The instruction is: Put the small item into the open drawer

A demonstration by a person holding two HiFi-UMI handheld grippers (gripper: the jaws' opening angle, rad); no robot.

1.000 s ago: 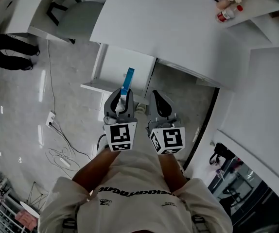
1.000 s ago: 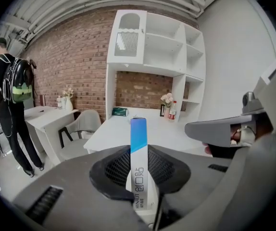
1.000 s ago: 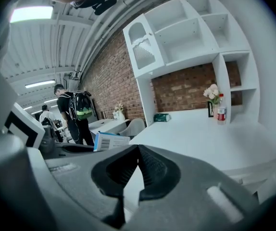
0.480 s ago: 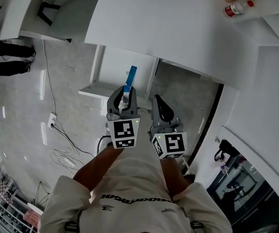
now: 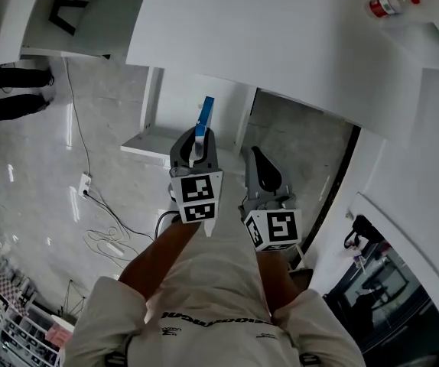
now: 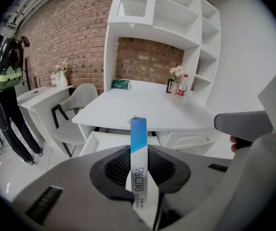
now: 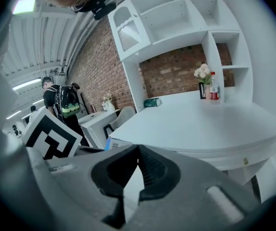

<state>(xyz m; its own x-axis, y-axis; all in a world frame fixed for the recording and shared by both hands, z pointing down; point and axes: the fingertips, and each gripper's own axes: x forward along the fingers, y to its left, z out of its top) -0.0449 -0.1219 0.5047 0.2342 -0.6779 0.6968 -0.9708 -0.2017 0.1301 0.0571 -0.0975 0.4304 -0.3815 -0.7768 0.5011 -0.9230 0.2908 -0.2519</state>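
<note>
Bright, even indoor light; both gripper views are fisheye with black corners.
I see ceiling strip lights (image 7: 25, 85) glaring in the right gripper view and streaky reflections on the glossy floor (image 5: 70, 140). The white desk top (image 5: 281, 37) is nearly blown out. The small box (image 6: 139, 167) is sharp, and edges bend hard.

**Colour key.** Your left tool (image 5: 196, 140) and right tool (image 5: 258, 155) are grey, with black ribbed pads (image 6: 116, 168). Each marker cube (image 5: 198, 199) carries black squares on white. The small box (image 6: 139, 170) is white with a blue upper end and dark lettering. The bench (image 5: 281, 37) and the open drawer (image 5: 193, 105) are plain white. The floor (image 5: 43, 182) is pale grey and faintly marbled. The back wall (image 6: 75, 37) is red-brown brick. Your shirt (image 5: 204, 297) is cream with dark print.
</note>
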